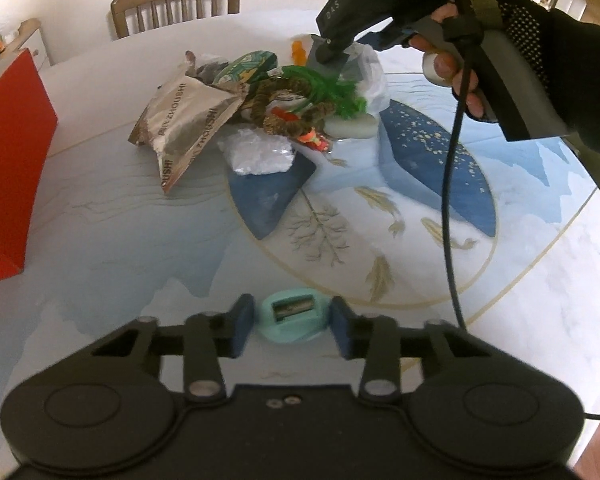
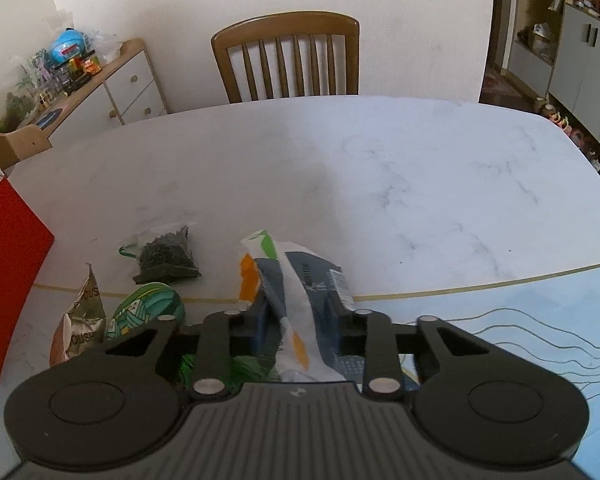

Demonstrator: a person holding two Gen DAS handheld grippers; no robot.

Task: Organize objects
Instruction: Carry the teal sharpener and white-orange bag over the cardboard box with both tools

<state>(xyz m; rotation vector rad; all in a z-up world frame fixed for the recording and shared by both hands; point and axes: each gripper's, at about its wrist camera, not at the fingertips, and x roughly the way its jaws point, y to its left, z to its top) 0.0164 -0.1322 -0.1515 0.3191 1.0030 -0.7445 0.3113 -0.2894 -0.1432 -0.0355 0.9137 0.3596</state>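
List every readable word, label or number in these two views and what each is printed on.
"ZHOUSHI": repeated on the silver foil bag; only "OUSH" shows in the right wrist view.
"DAS": on the right hand-held gripper, black body.
Printed lines on the white, grey and orange packet: too blurred to read.
Labels on the sideboard clutter: too small.

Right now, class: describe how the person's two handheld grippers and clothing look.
The left gripper has a black body, round hinge discs and blue finger pads. The right gripper matches it, with a grey handle and black cable. The person wears a black mesh fingerless glove.
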